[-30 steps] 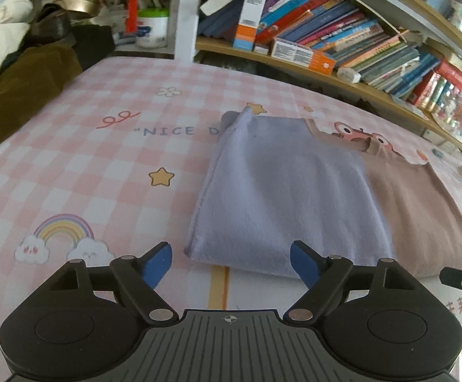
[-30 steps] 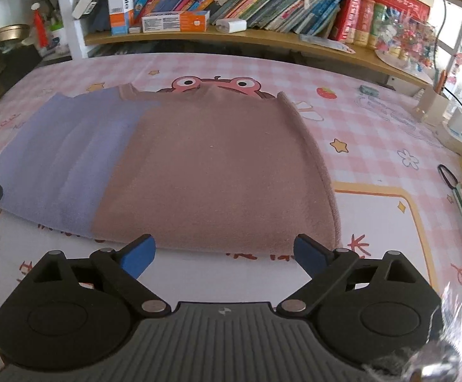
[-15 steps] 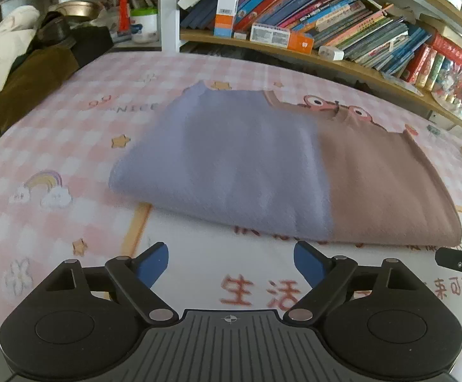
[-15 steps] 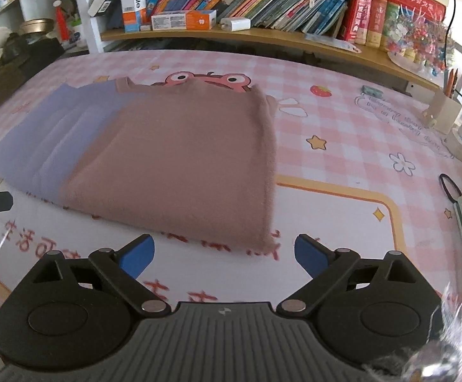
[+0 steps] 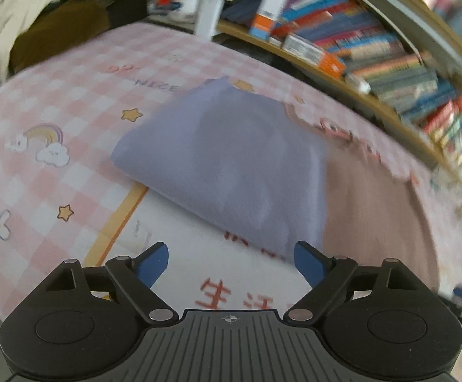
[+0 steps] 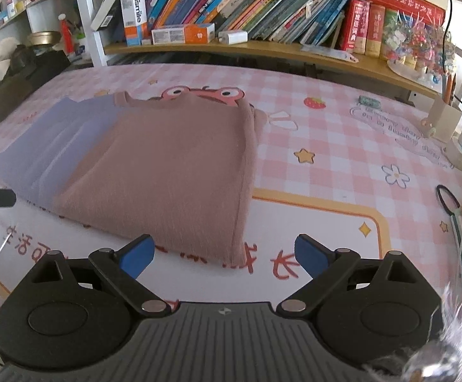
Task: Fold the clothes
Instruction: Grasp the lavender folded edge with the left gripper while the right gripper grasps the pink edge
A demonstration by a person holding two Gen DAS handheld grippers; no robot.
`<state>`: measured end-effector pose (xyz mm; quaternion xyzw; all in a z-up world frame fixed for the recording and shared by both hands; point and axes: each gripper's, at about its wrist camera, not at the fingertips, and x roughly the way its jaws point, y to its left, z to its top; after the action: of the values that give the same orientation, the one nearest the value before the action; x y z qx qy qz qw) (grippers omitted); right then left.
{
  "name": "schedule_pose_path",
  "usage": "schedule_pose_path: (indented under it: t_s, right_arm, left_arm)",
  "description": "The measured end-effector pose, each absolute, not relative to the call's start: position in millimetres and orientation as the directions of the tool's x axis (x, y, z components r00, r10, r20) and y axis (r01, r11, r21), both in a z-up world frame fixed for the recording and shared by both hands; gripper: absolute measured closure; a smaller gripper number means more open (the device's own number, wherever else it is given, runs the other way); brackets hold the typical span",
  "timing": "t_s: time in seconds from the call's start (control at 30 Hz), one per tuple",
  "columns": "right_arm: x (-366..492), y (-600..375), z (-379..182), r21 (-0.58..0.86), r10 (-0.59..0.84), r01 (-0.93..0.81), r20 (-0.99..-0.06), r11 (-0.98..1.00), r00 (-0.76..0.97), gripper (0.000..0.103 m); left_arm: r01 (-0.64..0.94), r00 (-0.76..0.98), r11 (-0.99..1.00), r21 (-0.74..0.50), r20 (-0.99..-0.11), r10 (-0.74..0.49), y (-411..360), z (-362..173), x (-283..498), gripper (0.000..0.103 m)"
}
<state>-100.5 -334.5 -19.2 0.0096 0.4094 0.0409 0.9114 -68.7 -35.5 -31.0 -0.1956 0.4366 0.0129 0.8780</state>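
**Both grippers released, hovering at the near edge of a folded garment**

Jaws on both tools stand spread wide and grasp nothing. From the left wrist view, the left gripper (image 5: 231,262) hangs above the white printed centre of the table mat (image 5: 56,121), its blue fingertips (image 5: 153,261) just short of the near edge of the folded garment (image 5: 231,165). That view is blurred.

From the right wrist view, the right gripper (image 6: 224,256) sits likewise just in front of the garment (image 6: 167,172), with the garment's near right corner lying between its spread blue fingertips (image 6: 310,254) but not touched by them.

The garment lies flat on the pink checked mat (image 6: 342,133), folded into a rough rectangle. Its left part is lavender, its right part dusty pink-brown. A cartoon frog face printed on the mat (image 6: 204,94) peeks out just behind the garment's far edge.

Behind the garment runs a wooden shelf (image 6: 262,47) packed with leaning books (image 6: 247,6). Far left of the garment lies a heap of dark and cream clothing (image 6: 5,79). Right of the garment, a black hair tie (image 6: 447,199) rests near the mat's edge.
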Motion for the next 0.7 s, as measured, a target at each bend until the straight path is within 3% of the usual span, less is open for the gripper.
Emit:
schedule_pose_path:
  t_s: [0.5,0.6,0.7]
  right_arm:
    - [-69.4,-340.7,-15.2,0.153,0.072,0.062,-0.737,0.986,0.672,0.012]
    - [-64.8,-348.7,-21.9,0.194,0.079,0.104,-0.747,0.975,0.66,0.022]
    - [-58.8,-357.1,-27.5,0.223,0.075,0.149,-0.758,0.963,0.648,0.038]
  left_arm:
    - [-0.336,0.634,0.79,-0.513,-0.743,-0.213,25.0,-51.6,-31.5,0.017]
    - [-0.356,0.642,0.755,-0.55,-0.731,-0.231,34.2,-55.3,-24.0,0.02]
    - [-0.389,0.644,0.715,-0.581,-0.727,-0.24,41.9,-60.3,-17.7,0.033]
